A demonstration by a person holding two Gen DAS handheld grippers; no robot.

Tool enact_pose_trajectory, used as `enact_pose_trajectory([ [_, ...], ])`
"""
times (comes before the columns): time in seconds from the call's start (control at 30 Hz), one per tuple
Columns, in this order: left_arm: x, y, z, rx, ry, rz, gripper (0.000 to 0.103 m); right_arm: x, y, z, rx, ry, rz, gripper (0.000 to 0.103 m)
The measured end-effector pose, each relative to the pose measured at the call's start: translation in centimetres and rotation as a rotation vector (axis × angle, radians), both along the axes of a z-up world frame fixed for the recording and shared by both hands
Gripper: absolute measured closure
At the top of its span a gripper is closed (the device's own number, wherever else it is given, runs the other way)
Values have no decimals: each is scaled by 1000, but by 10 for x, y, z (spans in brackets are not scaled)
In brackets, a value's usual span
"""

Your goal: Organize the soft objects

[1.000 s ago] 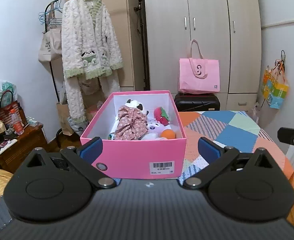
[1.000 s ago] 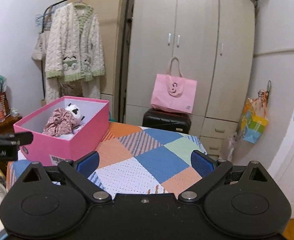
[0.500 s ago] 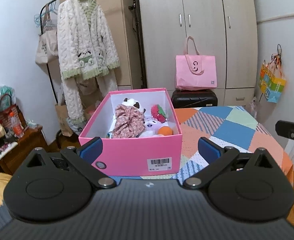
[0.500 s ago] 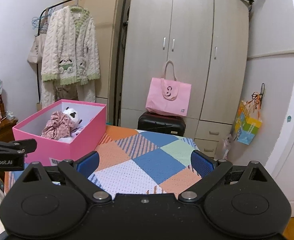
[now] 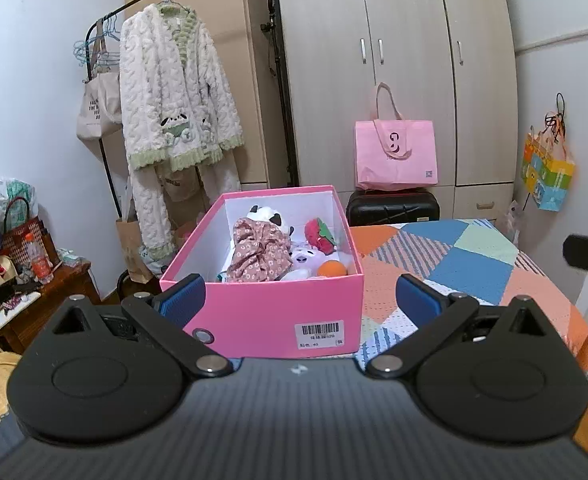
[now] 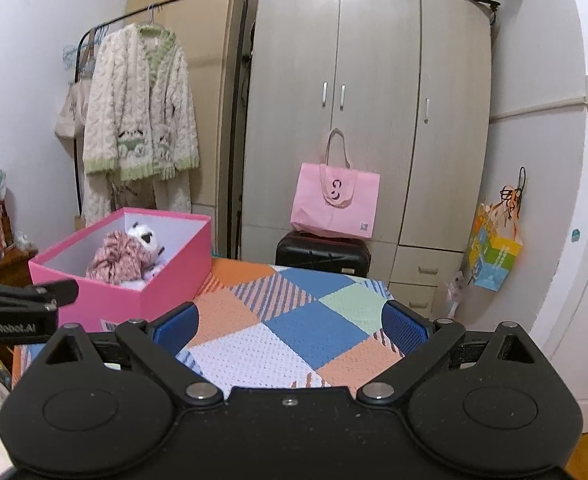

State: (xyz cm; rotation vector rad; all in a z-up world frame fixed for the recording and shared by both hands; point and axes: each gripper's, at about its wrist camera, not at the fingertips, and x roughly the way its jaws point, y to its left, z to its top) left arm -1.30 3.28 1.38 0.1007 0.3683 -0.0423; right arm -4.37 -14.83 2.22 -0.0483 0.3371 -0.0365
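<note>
Both hand-held grippers, left and right, hang empty with jaws spread wide. Just past the left one, one pink box sits on the quilted tabletop. It holds five soft things: floral scrunchie, panda plush, strawberry, white plush, orange ball. Far behind stand a suitcase, pink bag and wardrobe.

1. A bench is covered by a patchwork cloth — orange, blue, pale green and white squares, some striped.
2. A pink box is set on its left part, open-topped — a barcode label is seen on the near wall.
</note>
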Motion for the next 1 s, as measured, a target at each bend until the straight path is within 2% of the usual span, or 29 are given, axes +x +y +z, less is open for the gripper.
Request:
enact_pose_trajectory([
  [0.17, 0, 2, 0, -2, -2, -3, 0, -2, -7, 0, 42, -1, -17, 3],
  [0.57, -1, -1, 0, 2, -2, 3, 0, -2, -7, -4, 25, -8, -63, 3],
  [0.8, 2, 2, -2, -15, 10, 29, 0, 0, -7, -6, 25, 4, -52, 3],
  [1.0, 0, 5, -2, -27, -12, 38, 0, 3, -7, -8, 24, 17, -49, 3],
])
